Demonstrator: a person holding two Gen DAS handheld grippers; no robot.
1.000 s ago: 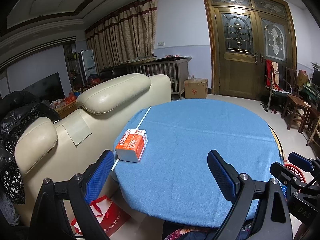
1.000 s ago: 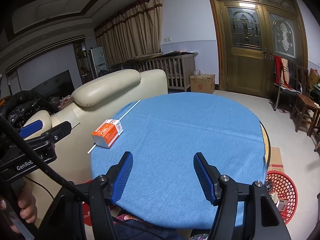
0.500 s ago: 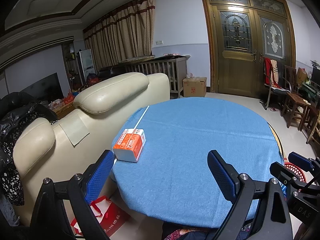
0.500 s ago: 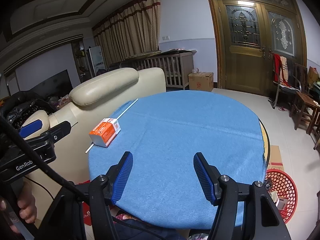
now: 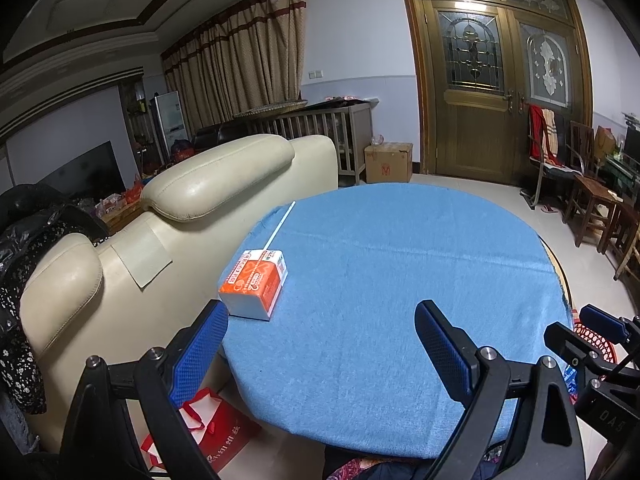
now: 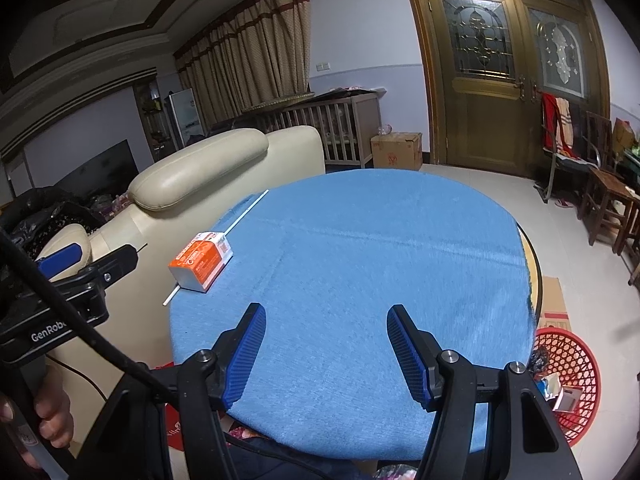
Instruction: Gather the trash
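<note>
Living room setup: round table (image 5: 400, 280) with a blue cloth, cream sofa (image 5: 180, 216) right up against it at 9 o'clock, and a red basket (image 6: 576, 364) on the floor at 4 o'clock in the right view.

Only 2 bits of trash on the cloth that I can see: an orange carton (image 5: 255, 283) near the table's 9 o'clock edge, and a long white straw (image 5: 280, 226) running under or just behind it toward 11 o'clock. Can't tell if they're touching.

Your left gripper (image 5: 320, 344) is spread wide and empty, with the carton just past its left finger at 11 o'clock. Your right gripper (image 6: 326, 352) is spread and empty too, hovering over bare cloth.

Stuff I'd watch: the carton sits close to the edge, so a nudge from that left finger could tip it into the gap by the sofa. The straw's thin and flat on fabric, so you'll probably snag cloth trying to pinch it. It also overhangs the edge, so bumping it may flick it off.
</note>
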